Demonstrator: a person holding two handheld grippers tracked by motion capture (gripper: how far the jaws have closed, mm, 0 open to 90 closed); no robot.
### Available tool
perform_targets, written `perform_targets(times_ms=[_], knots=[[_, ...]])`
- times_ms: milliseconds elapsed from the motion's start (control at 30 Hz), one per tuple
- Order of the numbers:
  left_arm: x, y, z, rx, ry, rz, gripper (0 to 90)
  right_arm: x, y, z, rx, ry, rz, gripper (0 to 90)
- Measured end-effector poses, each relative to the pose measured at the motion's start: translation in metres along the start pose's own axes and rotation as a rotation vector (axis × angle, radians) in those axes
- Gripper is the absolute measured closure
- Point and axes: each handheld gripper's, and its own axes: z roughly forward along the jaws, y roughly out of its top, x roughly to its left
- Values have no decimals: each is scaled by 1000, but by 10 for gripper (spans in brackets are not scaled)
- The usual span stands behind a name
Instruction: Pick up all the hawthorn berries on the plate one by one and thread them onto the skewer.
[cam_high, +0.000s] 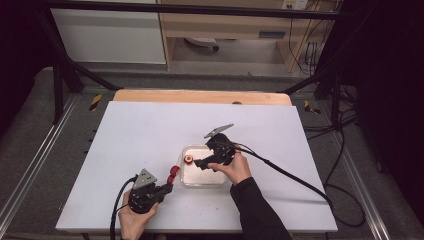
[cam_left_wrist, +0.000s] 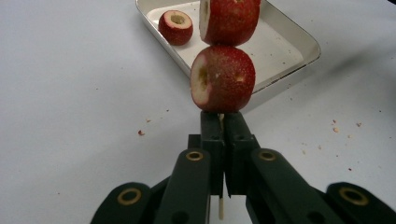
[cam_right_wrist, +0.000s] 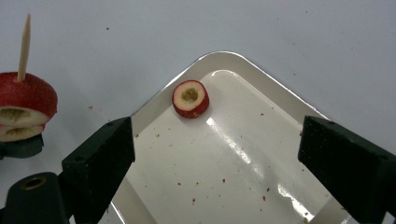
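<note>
the left gripper (cam_left_wrist: 219, 122) sits nearest, its black jaws clenched on a thin wooden skewer (cam_left_wrist: 220, 209) that carries two red cored fruit pieces (cam_left_wrist: 223, 78), the upper one cut off by the frame's top edge. in the high view this gripper lies near the table's front edge, just left of the tray (cam_high: 186, 181), with wide bare white tabletop (cam_high: 140, 135) to its left and beyond. the right gripper (cam_right_wrist: 215, 154) hovers over the tray with its jaws spread wide and nothing between them; a single fruit ring (cam_right_wrist: 190, 98) lies in the tray's far corner, apart from both jaws. the tray is shallow, glossy and cream with rounded corners, speckled with red crumbs; its near end is hidden behind the jaws. the fruit skin looks speckled, the flesh pale, and the skewer's tip is pointed.
</note>
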Motion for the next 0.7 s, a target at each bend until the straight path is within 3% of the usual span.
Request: perform_targets(times_ms=[200, 700], knots=[[2, 0, -2, -4, 4, -2, 881, 1, 8, 7, 20, -13, 21, 116], [4, -1, -3, -4, 9, -8, 881, 8, 27, 34, 86, -9, 74, 235]])
